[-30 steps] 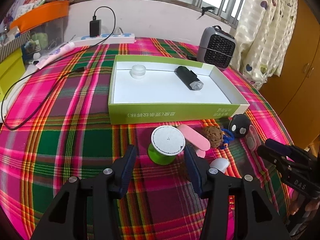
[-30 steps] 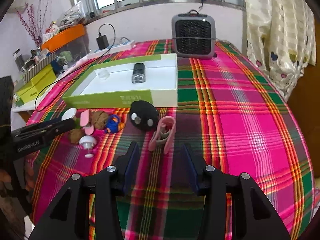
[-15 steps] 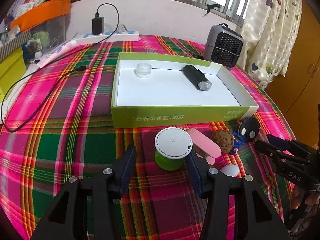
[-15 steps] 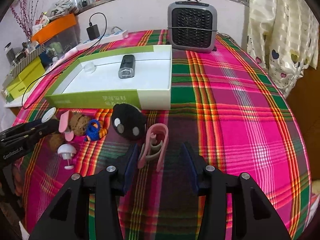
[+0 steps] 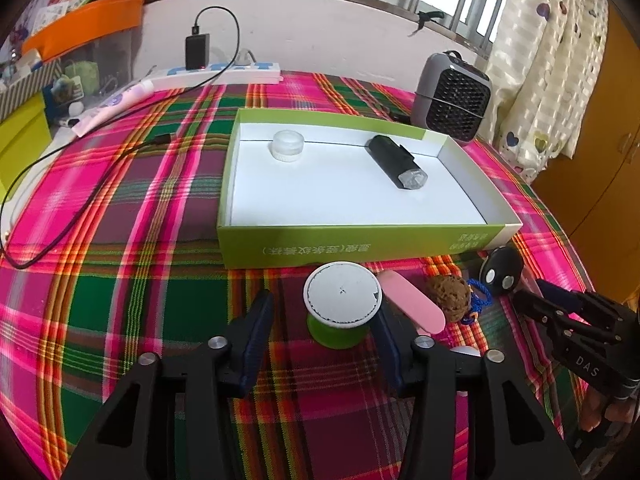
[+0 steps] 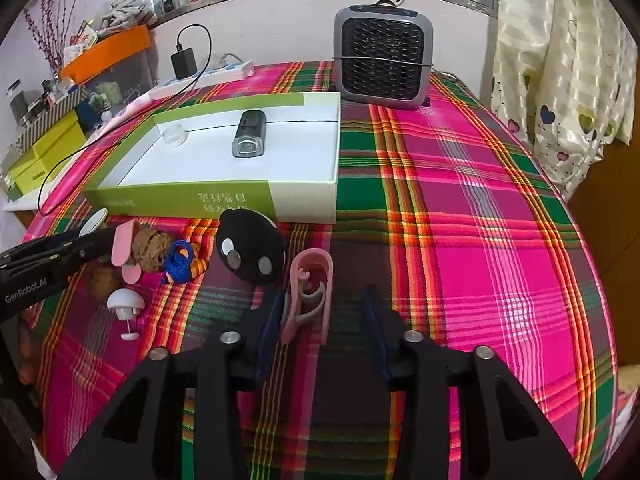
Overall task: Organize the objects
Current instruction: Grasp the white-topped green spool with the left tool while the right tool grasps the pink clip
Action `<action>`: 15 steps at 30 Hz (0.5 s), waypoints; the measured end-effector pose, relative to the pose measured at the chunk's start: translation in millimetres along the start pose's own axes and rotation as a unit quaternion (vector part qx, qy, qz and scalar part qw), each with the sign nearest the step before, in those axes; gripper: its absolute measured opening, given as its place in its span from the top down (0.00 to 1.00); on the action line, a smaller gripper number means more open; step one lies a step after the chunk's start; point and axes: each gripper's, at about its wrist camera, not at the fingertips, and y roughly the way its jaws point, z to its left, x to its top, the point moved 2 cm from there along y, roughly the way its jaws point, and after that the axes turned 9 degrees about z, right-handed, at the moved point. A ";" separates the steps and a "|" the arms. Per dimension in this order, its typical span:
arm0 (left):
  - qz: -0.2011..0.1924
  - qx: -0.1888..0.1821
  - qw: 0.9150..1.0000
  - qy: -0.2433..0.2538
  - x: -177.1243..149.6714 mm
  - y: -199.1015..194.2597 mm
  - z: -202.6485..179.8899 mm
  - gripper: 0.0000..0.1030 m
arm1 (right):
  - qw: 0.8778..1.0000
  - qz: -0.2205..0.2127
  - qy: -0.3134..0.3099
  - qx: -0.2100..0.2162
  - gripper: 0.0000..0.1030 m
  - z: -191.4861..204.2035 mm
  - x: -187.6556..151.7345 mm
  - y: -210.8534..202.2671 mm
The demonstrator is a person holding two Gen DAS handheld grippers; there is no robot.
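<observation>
Left wrist view. My left tongs (image 5: 324, 324) point down at the plaid-covered bench (image 5: 120, 280), their jaws closing around a green spool (image 5: 340, 312) with a white round top. The spool stands between the two pads; the right pad looks to be touching its rim, the left pad stands clear of it, so nothing is gripped. Just right of the spool lie a pink oval case (image 5: 412, 304), a brown fuzzy ball (image 5: 447, 297) with a blue cord (image 5: 478, 300), and a black round gadget (image 5: 502, 274). Beyond them sits the green box (image 5: 360, 244), its white floor holding a small clear jar (image 5: 286, 145) and a black flashlight (image 5: 396, 162). A grey heater (image 5: 452, 98) stands behind the box, near a power strip (image 5: 224, 72). My right tongs (image 5: 560, 312) enter from the right edge.

Right wrist view. My right tongs (image 6: 320, 312) are closing over a pink clip (image 6: 310, 292), which lies between the pads; the left pad sits against its side, the right pad is apart from it, so I have no hold on it. The black round gadget (image 6: 250, 246) lies just beyond the clip, in front of the green box (image 6: 240, 200). A white mushroom-shaped knob (image 6: 126, 306) lies to the left, near my left tongs (image 6: 92, 240).
</observation>
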 end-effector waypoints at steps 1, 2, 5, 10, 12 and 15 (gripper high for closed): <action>0.000 0.000 1.000 -0.002 -0.1 -0.1 0.8 0.63 | 1.000 0.000 -0.001 0.001 0.67 0.2 0.0 -0.2; 0.000 0.000 1.000 -0.004 -0.1 -0.2 1.6 0.65 | 1.000 -0.001 -0.001 0.001 0.69 0.4 -0.2 -0.2; -0.002 -0.003 1.000 -0.007 -0.6 -0.8 2.4 0.69 | 1.000 -0.001 -0.001 0.001 0.73 0.8 -0.5 -0.2; -0.004 -0.004 1.000 -0.004 -1.0 -1.8 1.5 0.76 | 1.000 -0.001 -0.003 0.001 0.76 1.4 -0.5 -0.3; -0.006 -0.005 1.000 -0.006 -1.0 -2.5 1.5 0.78 | 1.000 -0.001 -0.006 0.001 0.76 3.2 -0.4 -0.5; -0.010 -0.008 1.000 -0.006 -1.0 -4.3 1.7 0.84 | 1.000 -0.001 -0.008 0.003 0.76 3.6 -0.4 -0.7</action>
